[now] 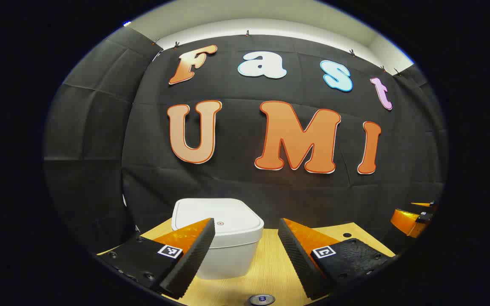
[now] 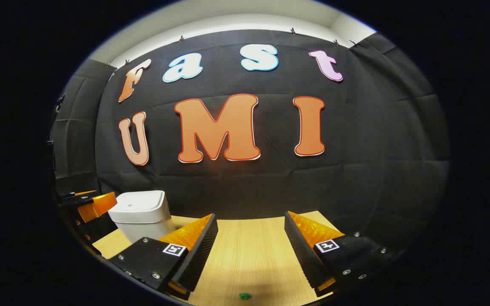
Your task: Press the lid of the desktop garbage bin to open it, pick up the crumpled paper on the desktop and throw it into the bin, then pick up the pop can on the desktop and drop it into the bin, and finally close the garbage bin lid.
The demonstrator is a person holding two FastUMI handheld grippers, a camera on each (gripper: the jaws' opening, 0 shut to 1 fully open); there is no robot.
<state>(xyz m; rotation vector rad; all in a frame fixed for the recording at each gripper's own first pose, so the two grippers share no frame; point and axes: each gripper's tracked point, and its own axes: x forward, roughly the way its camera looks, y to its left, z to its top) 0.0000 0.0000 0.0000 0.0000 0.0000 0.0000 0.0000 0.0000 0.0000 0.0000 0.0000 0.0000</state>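
A white desktop garbage bin (image 1: 223, 242) with its lid (image 1: 219, 216) down stands on the wooden table, straight ahead of my left gripper (image 1: 247, 227). That gripper is open, and its left finger overlaps the bin's front. In the right gripper view the same bin (image 2: 141, 214) sits at the far left, with the other gripper (image 2: 87, 204) just left of it. My right gripper (image 2: 251, 221) is open over bare table, nothing between its fingers.
The wooden table (image 2: 249, 250) runs back to the black cloth wall. A small round metal fitting (image 1: 262, 299) lies in the table near the left gripper. A small green speck (image 2: 244, 296) lies on the table under the right gripper. The other gripper (image 1: 413, 219) shows at the far right.
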